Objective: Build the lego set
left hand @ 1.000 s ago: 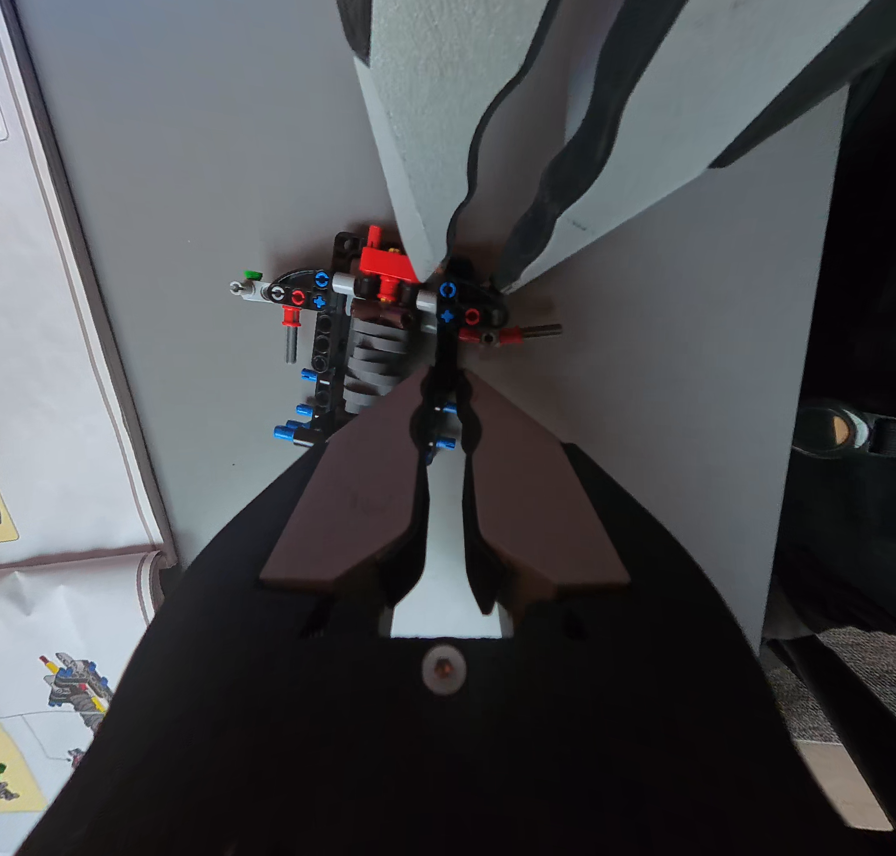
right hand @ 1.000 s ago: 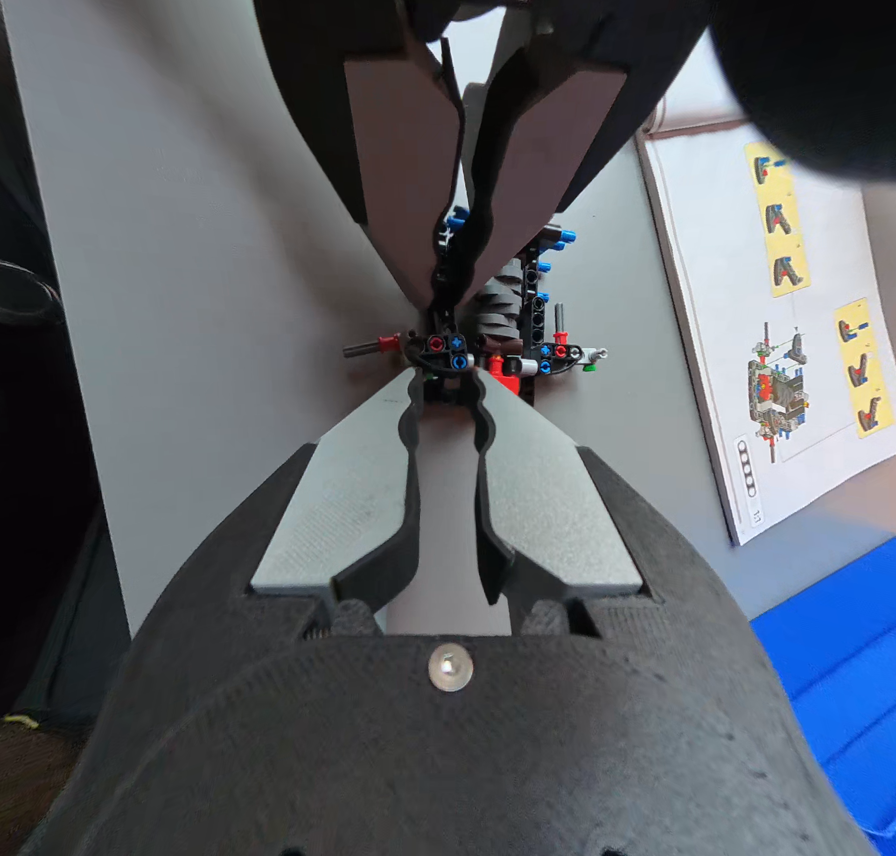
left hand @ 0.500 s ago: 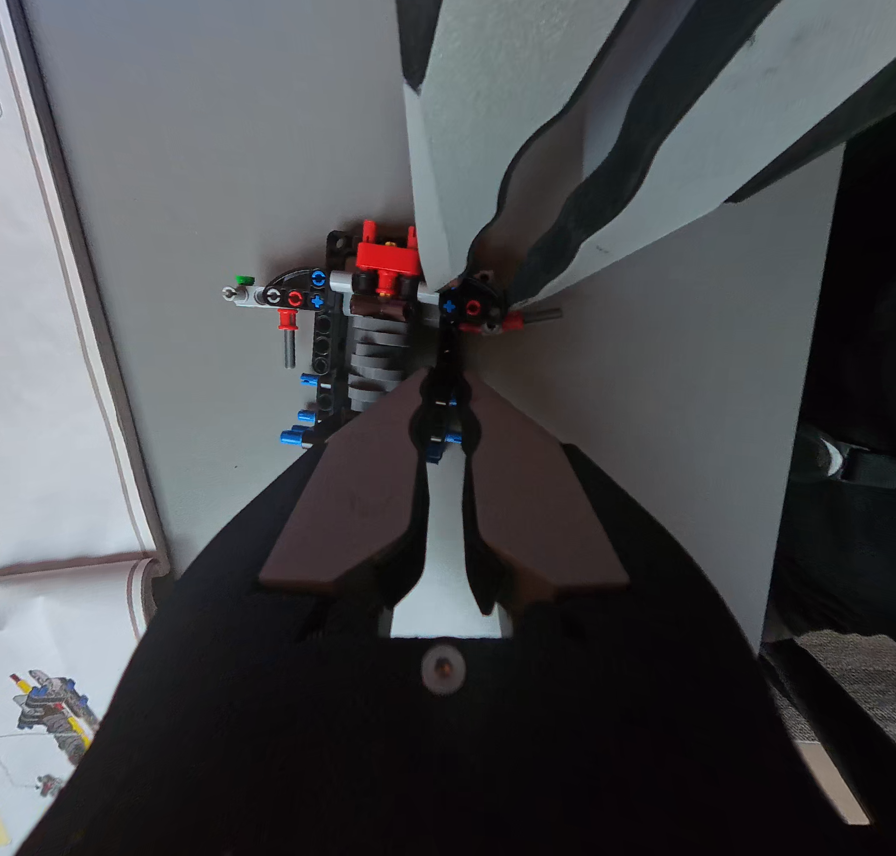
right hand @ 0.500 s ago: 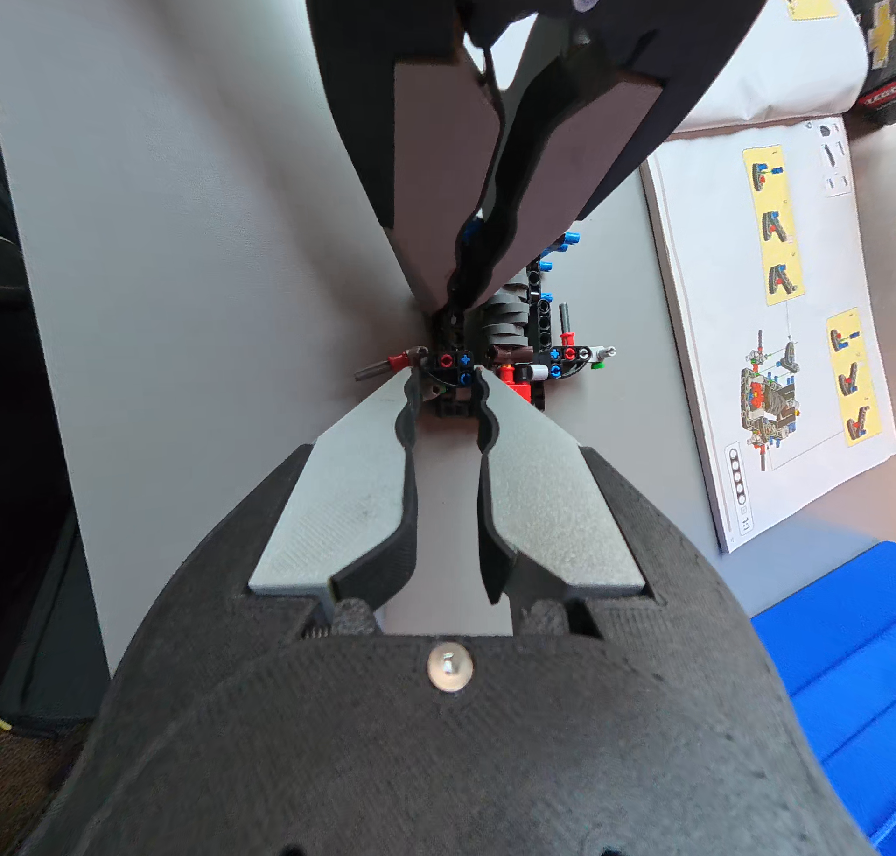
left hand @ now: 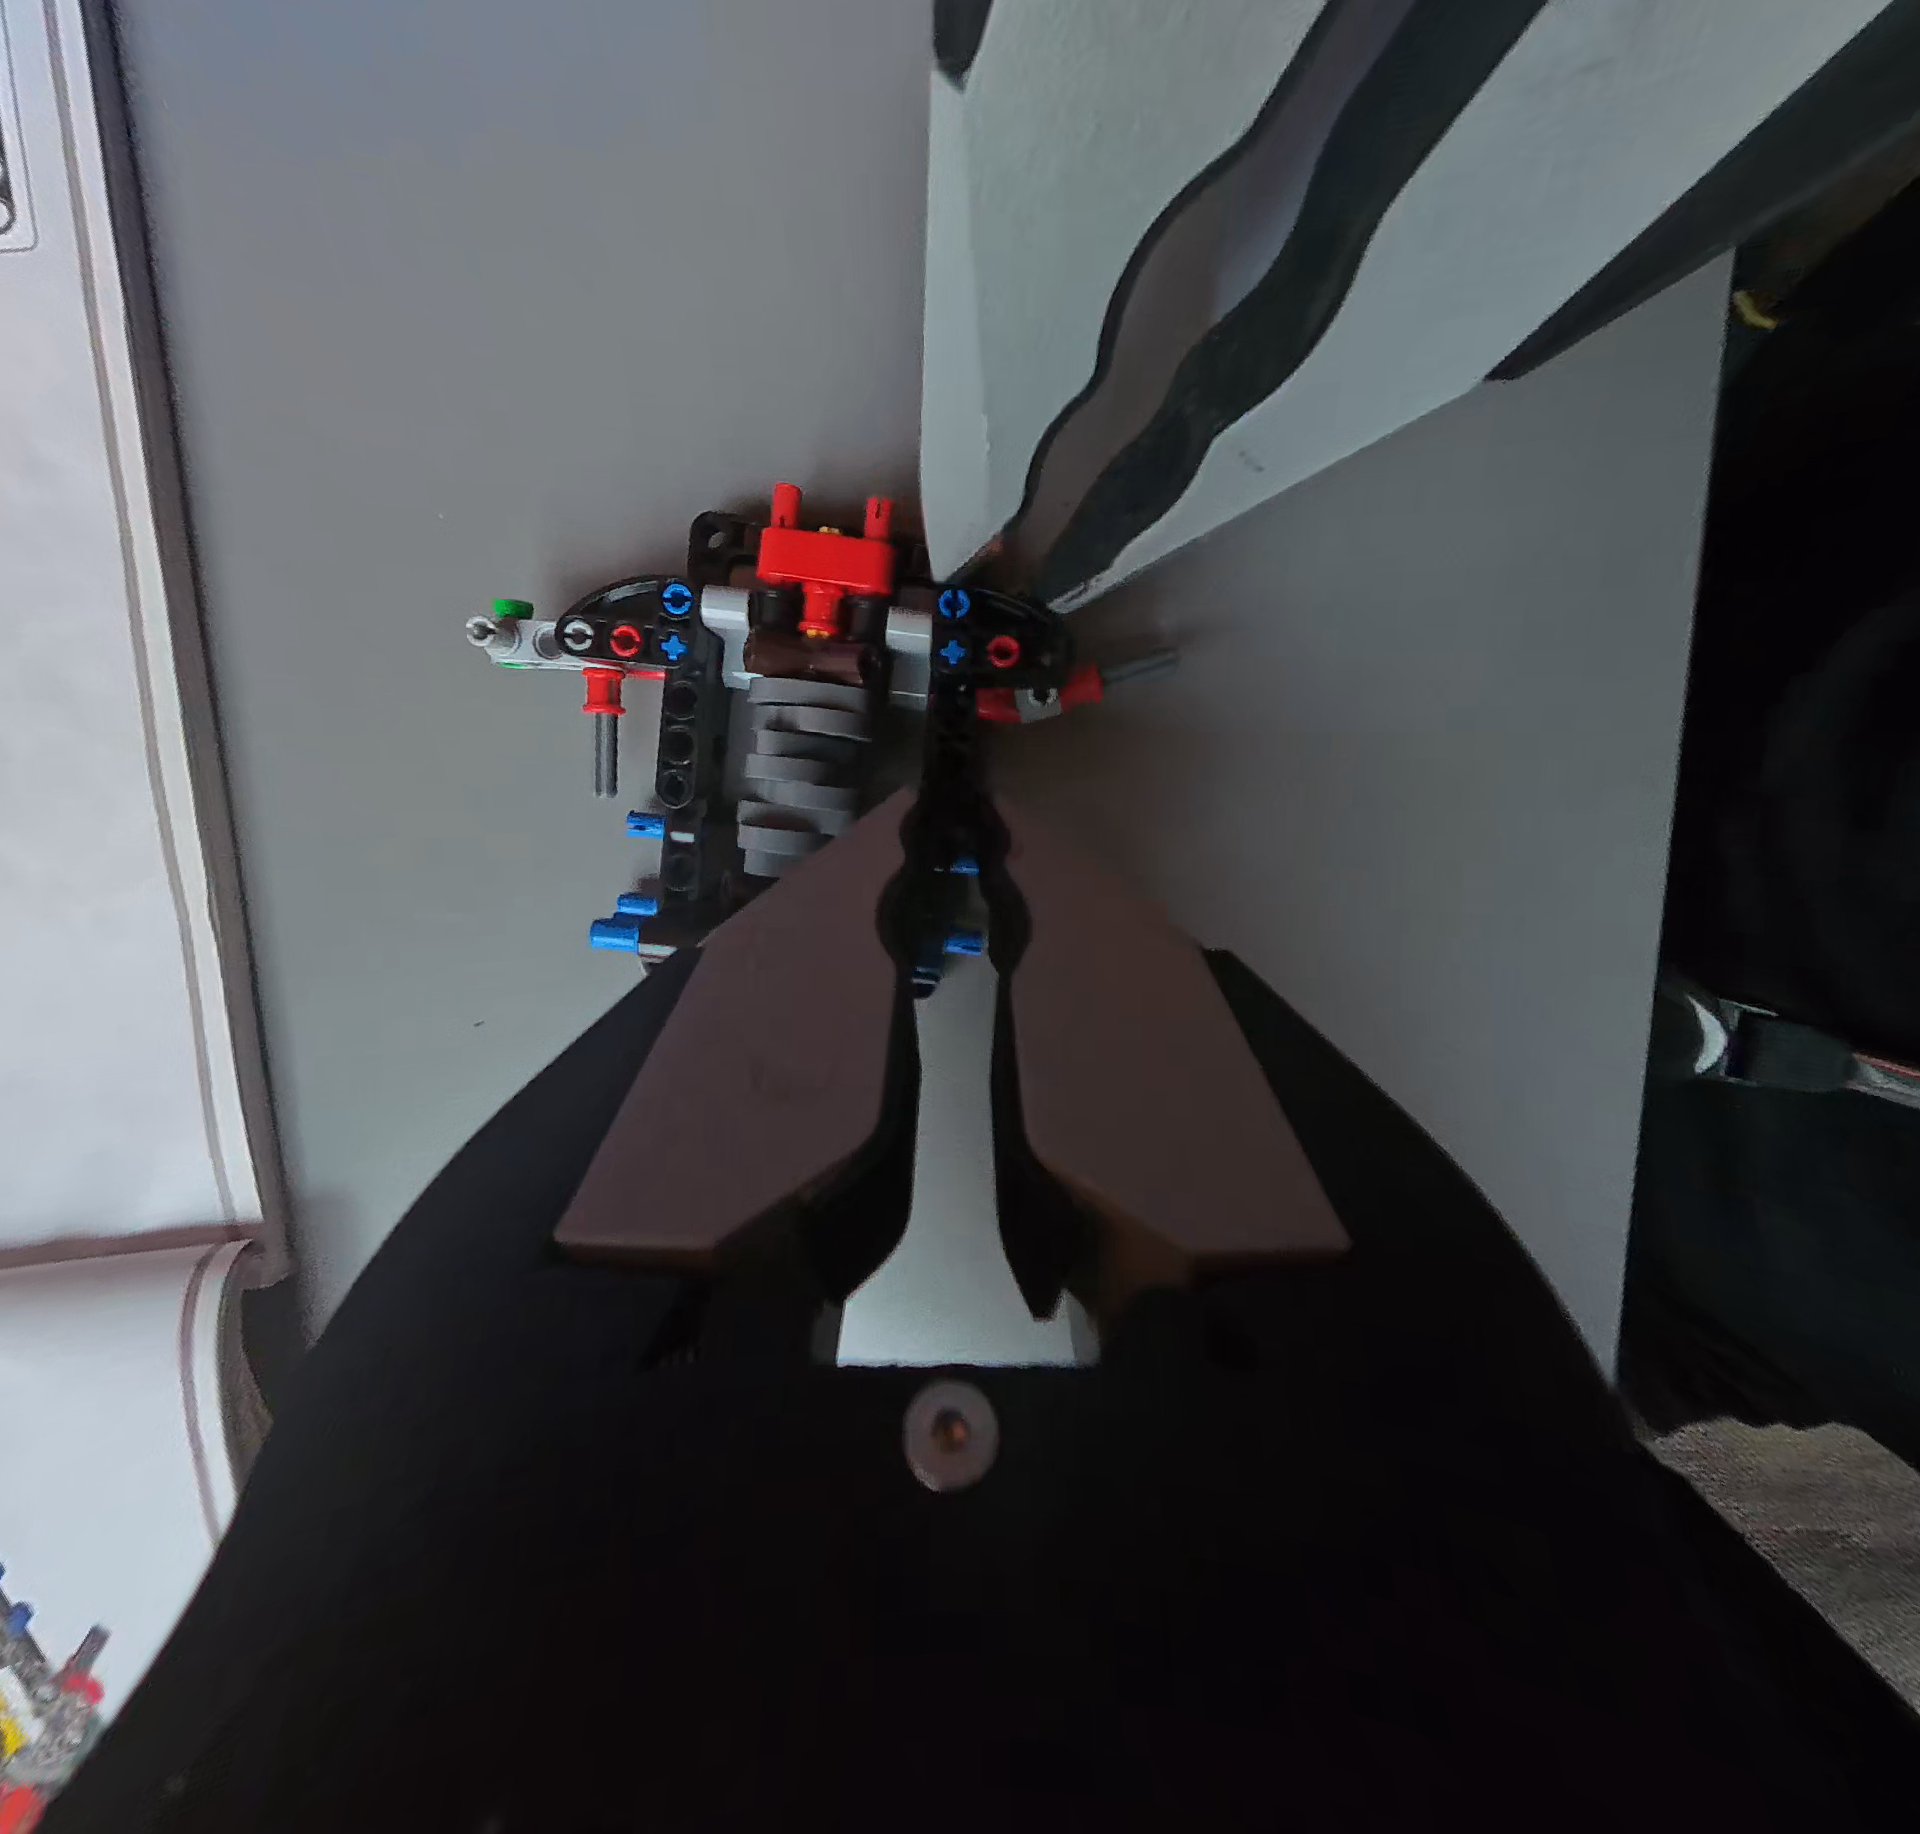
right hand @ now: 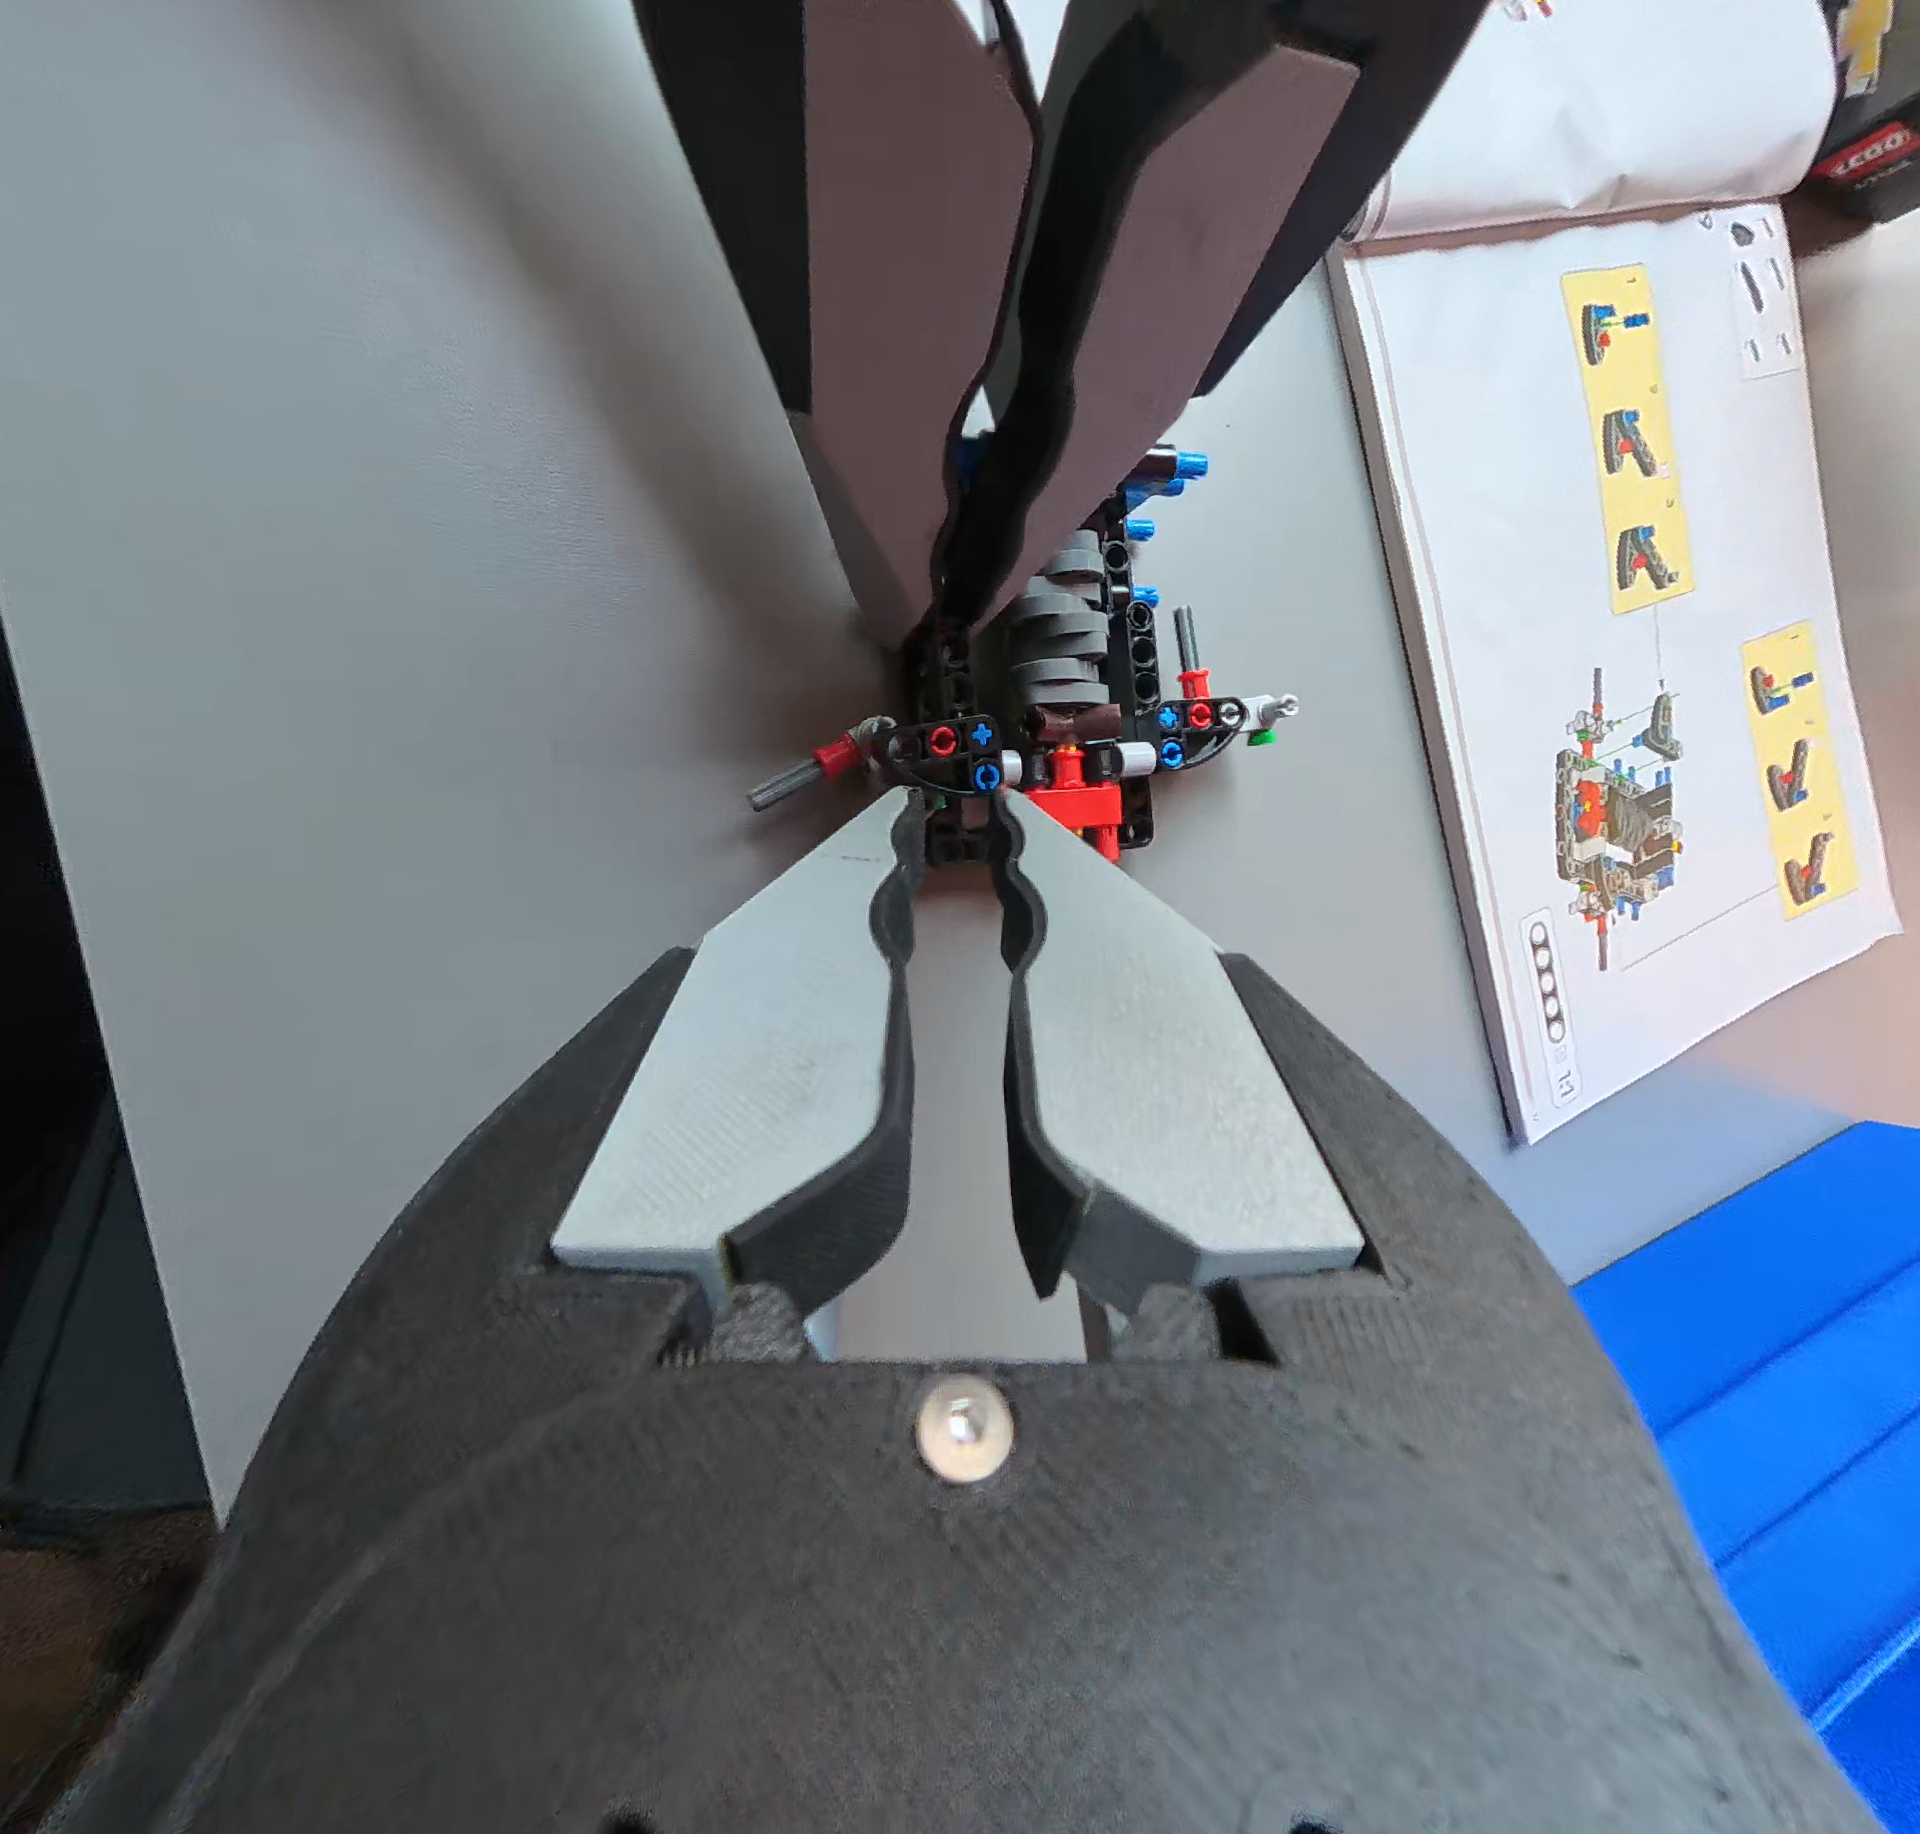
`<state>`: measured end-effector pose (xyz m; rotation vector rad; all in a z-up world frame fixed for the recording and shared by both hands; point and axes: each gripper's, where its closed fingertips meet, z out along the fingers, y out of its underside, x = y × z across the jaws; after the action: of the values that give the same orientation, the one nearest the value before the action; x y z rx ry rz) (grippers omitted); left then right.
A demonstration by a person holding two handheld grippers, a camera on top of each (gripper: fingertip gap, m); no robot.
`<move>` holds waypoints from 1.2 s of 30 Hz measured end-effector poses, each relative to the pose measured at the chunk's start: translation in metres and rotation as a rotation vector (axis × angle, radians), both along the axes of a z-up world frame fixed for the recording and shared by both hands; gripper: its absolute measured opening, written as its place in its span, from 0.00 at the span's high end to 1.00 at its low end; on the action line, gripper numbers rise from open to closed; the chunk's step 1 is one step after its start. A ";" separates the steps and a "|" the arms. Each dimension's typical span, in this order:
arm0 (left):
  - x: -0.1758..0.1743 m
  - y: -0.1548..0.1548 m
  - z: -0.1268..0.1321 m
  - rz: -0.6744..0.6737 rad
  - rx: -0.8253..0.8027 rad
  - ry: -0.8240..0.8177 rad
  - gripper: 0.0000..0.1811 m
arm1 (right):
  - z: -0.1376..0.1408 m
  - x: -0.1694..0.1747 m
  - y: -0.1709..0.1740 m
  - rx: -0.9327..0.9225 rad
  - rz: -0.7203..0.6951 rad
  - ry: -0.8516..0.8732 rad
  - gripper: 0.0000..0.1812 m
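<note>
— On the grey table (right hand: pixel 364 537), mid-way between both tools, sits the lego build (right hand: pixel 1049 735).
— Who's got it?
— Left gripper (left hand: pixel 951 849) and right gripper (right hand: pixel 951 828) each pinch its black frame, instruction booklet (right hand: pixel 1621 704) lying just right.

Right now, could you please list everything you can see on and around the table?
lego assembly: one, black, grey, red and blue, middle of the table.
table: one, light grey.
instruction booklet: one, white with yellow panels, open, beside the assembly.
bin: one, blue, near edge.
box: one, dark, beyond the booklet.
left tongs: brown fingers, shut on the assembly's black beam.
right tongs: grey fingers, closed on the assembly's opposite end.
</note>
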<state>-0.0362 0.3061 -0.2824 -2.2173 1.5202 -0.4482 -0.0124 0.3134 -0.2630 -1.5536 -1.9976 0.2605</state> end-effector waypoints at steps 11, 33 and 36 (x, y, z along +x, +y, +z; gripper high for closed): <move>-0.001 0.003 -0.001 0.017 0.070 0.024 0.98 | 0.001 -0.004 -0.005 0.056 0.051 0.030 0.94; 0.005 0.007 0.002 0.062 0.137 -0.070 0.98 | -0.024 0.011 0.031 -0.130 -0.012 0.092 0.76; 0.005 0.007 0.000 0.064 0.180 -0.026 0.98 | -0.025 0.009 0.031 -0.162 -0.003 0.086 0.72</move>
<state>-0.0314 0.3127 -0.2822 -2.1056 1.4138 -0.3064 -0.0034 0.3443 -0.2885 -1.6153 -1.9480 0.4910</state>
